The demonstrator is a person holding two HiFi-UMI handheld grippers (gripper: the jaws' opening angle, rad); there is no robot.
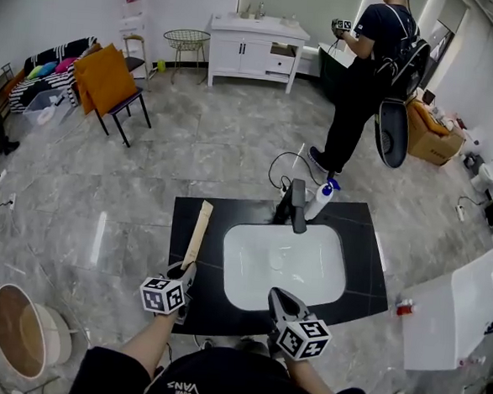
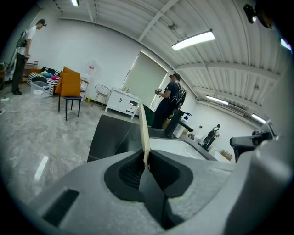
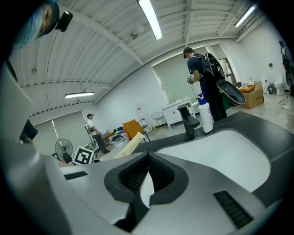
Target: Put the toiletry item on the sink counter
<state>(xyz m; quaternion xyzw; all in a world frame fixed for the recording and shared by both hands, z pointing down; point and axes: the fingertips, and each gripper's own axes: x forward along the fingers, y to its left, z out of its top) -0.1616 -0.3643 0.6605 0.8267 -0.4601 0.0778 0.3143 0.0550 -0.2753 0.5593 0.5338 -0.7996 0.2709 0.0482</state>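
The left claw (image 1: 183,273) is clamped tight on the near end of the toiletry item (image 1: 197,235), a long, flat, beige piece. Its label, if it has one, is too small to read. It reaches away over the left strip of the black tabletop (image 1: 361,242), just beside the white basin (image 1: 284,262). I cannot tell whether its far end touches the tabletop. The right claw (image 1: 277,296) hangs over the basin's near rim, tips together, with nothing in it. The faucet (image 1: 296,205) partly hides a spray bottle (image 1: 320,199).
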